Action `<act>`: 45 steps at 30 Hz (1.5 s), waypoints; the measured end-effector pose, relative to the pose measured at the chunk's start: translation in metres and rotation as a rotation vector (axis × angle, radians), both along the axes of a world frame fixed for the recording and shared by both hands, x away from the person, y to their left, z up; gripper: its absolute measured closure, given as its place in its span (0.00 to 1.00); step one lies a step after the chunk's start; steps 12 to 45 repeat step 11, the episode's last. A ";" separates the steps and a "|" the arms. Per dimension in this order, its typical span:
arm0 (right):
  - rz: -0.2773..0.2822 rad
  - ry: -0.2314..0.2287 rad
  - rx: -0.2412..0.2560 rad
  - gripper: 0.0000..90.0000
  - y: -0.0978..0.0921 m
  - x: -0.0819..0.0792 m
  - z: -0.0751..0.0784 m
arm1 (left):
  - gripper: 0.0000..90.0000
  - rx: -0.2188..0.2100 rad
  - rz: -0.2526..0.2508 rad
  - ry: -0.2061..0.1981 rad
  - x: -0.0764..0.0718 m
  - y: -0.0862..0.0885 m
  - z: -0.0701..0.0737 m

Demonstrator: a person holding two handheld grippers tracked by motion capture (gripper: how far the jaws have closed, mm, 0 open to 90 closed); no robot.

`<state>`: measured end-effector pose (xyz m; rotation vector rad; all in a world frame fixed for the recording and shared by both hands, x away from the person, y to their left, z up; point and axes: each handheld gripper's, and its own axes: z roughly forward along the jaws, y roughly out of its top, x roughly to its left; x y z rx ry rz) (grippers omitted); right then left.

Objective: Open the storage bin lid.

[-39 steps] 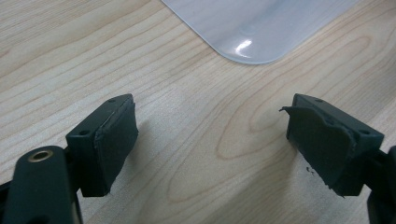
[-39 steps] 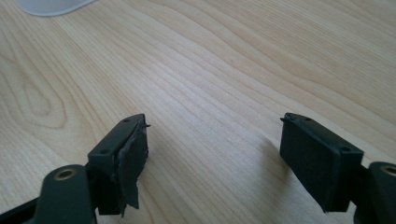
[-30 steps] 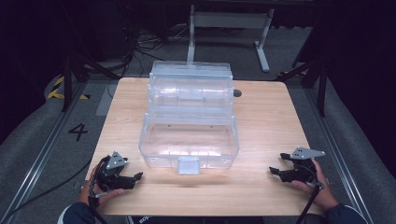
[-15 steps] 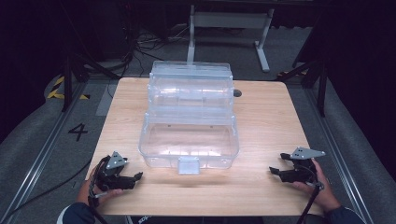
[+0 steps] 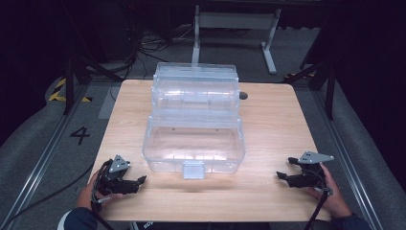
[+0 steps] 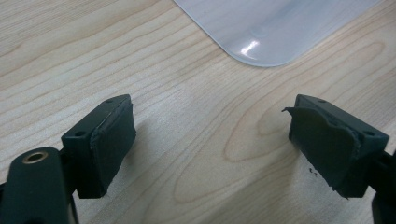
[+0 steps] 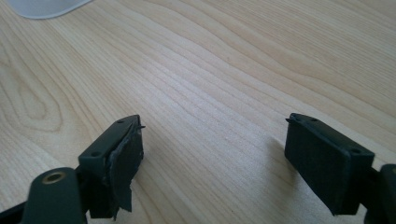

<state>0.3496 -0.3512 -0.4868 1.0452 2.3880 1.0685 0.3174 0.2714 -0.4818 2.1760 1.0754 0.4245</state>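
Note:
A clear plastic box (image 5: 194,124) with a stepped lid and a front latch (image 5: 193,169) stands shut at the middle of the wooden table (image 5: 273,120). My left gripper (image 5: 136,182) rests on the table near the front left corner, open, jaws pointing right toward the box. Its own view looks down at bare wood between its spread pads (image 6: 112,140), with a corner of the box (image 6: 266,32) beyond. My right gripper (image 5: 281,176) lies near the front right, open and holding nothing, jaws pointing left. Wood grain fills the gap between its pads (image 7: 123,163).
A small dark round object (image 5: 243,96) sits on the table just right of the box's back. Beyond the far edge stand a metal frame (image 5: 234,24) and cables on the floor. A floor marking "4" (image 5: 80,135) lies left of the table.

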 end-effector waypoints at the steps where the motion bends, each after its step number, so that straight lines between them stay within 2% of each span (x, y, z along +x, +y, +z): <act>1: -0.001 0.000 0.000 0.21 0.000 0.000 0.000 | 0.17 0.002 -0.001 0.003 0.000 0.000 0.000; 45: -0.006 0.002 -0.001 0.20 -0.001 0.000 0.000 | 0.16 0.004 0.006 0.007 0.000 0.000 0.000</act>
